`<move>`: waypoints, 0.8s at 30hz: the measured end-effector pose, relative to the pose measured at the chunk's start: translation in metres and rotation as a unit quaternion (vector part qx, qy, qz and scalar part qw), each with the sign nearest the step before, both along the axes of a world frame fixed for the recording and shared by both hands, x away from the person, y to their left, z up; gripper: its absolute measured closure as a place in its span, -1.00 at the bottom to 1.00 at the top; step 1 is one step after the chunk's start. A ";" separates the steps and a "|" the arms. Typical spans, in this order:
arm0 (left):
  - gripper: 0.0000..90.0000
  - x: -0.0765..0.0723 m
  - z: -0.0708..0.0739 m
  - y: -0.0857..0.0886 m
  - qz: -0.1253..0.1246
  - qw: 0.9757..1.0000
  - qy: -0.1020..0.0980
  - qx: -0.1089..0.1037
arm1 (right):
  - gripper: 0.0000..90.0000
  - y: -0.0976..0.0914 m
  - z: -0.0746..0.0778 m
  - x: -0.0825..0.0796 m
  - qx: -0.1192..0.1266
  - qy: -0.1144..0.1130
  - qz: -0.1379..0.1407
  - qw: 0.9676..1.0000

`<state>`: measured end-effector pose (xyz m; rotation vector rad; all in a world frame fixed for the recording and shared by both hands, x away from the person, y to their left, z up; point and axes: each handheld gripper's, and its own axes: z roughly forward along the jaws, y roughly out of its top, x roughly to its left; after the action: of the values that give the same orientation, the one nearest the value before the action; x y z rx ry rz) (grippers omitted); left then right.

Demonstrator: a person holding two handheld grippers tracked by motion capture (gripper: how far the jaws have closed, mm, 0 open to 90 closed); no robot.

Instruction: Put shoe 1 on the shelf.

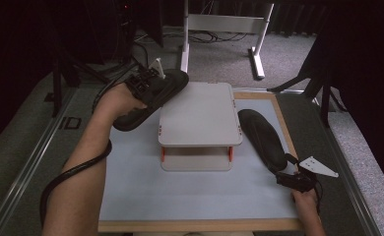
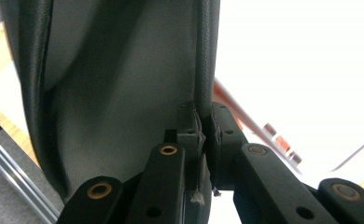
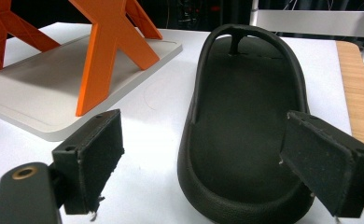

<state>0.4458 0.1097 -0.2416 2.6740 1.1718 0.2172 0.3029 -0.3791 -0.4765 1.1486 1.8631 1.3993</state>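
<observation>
My left gripper (image 1: 147,84) is shut on the side rim of a black slipper (image 1: 131,117) and holds it tilted in the air, off the far left corner of a small white two-tier rack (image 1: 200,115). In the left gripper view the pads (image 2: 189,133) pinch the slipper's edge (image 2: 124,84). A second black slipper (image 1: 261,137) lies flat on the pale mat, to the right of the rack. My right gripper (image 1: 294,180) stands open just behind its heel. The right gripper view shows my right gripper (image 3: 208,154) with its jaws wide apart on either side of the heel (image 3: 245,116), not touching.
The pale mat (image 1: 180,191) has a wooden frame (image 1: 283,113) around it. The rack rests on orange cross-shaped legs (image 3: 110,51). A white metal stand (image 1: 224,24) and dark tripod legs (image 1: 323,83) stand on the carpet beyond the table. A black cable (image 1: 67,174) loops along the left forearm.
</observation>
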 end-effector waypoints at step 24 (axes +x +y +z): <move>0.56 0.007 0.004 -0.036 -0.022 1.000 -0.008 0.004 | -0.72 -0.001 0.000 0.000 0.002 0.002 0.002 1.000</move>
<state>0.4526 0.0741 -0.2376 2.6958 1.1089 0.2371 0.3030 -0.3796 -0.4765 1.1505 1.8665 1.4048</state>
